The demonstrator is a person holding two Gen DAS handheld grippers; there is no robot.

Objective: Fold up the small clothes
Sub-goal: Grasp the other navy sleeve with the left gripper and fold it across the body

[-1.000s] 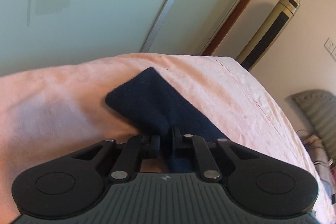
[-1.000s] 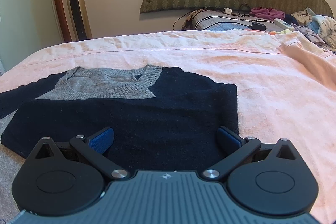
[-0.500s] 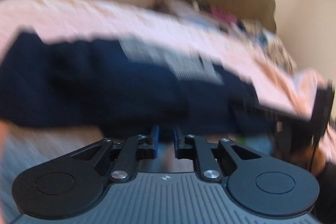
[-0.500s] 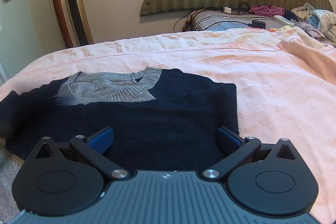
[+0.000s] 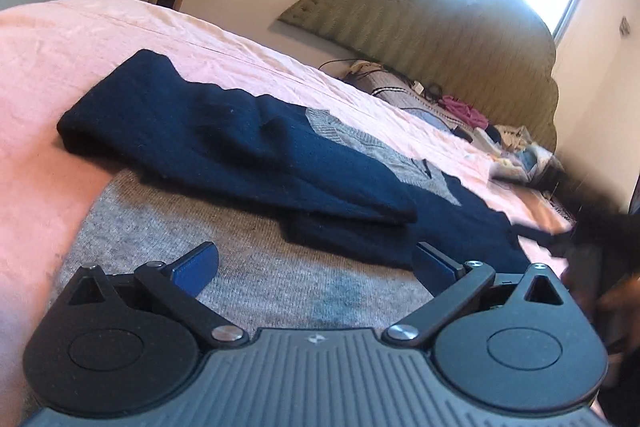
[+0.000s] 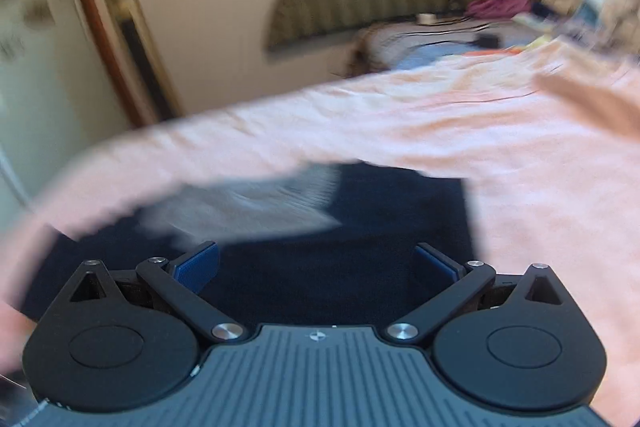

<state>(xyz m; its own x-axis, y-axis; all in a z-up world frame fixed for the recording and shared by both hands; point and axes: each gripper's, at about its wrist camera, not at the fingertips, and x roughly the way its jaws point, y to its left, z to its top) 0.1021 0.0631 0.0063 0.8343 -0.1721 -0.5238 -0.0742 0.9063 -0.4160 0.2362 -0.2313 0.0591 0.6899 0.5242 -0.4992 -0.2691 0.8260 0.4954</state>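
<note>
A navy sweater [image 5: 352, 187] with a grey collar [image 5: 400, 155] and a grey lower part [image 5: 260, 267] lies flat on the pink bed sheet [image 5: 60, 47]. One navy sleeve [image 5: 200, 131] is folded across its body. My left gripper [image 5: 316, 255] hovers low over the grey part; its jaws are opening wide and the pads press on nothing. In the blurred right wrist view the same sweater [image 6: 380, 227] and collar [image 6: 248, 211] lie just past my right gripper [image 6: 316, 255], which is open and empty.
An olive padded headboard [image 5: 440, 27] stands at the far end, with loose clothes and cables [image 5: 460, 107] piled in front of it. A gold tower fan [image 6: 132, 47] stands by the wall. A dark blurred shape with a hand [image 5: 600, 235] fills the right edge.
My left gripper was shut on the sleeve; it swung across toward the headboard, opened and released it. The sleeve now lies over the sweater. My right gripper rose and tilted, still open.
</note>
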